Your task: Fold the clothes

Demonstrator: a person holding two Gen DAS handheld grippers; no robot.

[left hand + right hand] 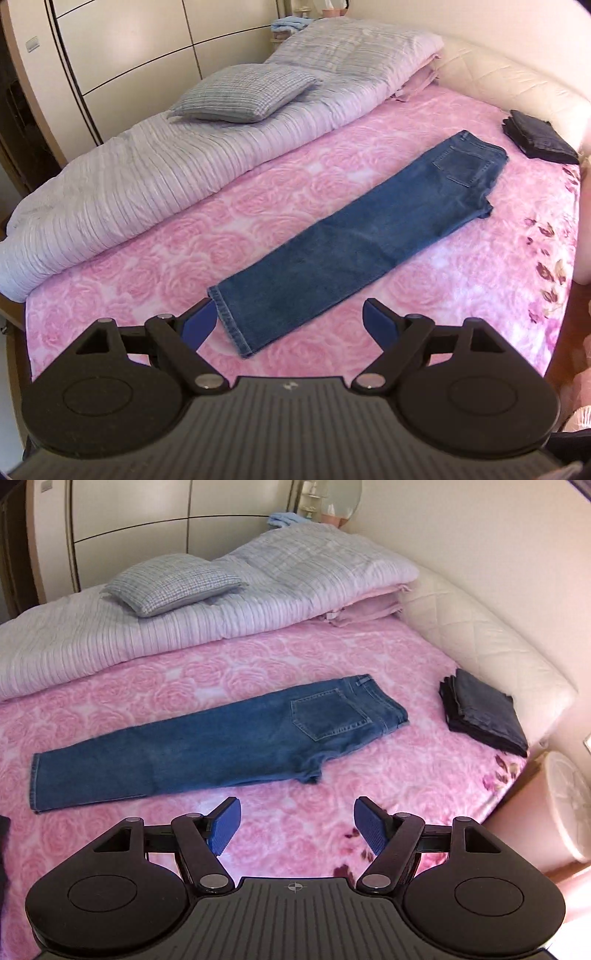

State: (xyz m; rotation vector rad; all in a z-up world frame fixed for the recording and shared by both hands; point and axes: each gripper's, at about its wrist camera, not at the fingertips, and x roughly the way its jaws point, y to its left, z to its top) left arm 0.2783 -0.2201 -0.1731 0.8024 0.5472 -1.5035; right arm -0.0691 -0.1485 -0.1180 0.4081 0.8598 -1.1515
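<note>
**Jeans folded lengthwise on bed, both grippers empty**

The jeans (207, 734) lie flat on the pink bed cover (258, 657), one leg stacked on the other, back pocket up, waistband toward the headboard (491, 653). A dark folded stack (484, 716) sits near the headboard edge, well apart from the jeans.

The left gripper (290, 321) hangs over the hem end, fingers (201, 321) apart, nothing between them. The right gripper (297, 823) hovers beside the seat of the jeans, toward the bed's near edge, fingers apart, also empty.

Risks, as judged:
- Pinching only the top leg at the hem would separate the layers.
- Catching the soft bed cover with the denim would drag it along.
- Uneven lifting would skew any crosswise fold.
</note>
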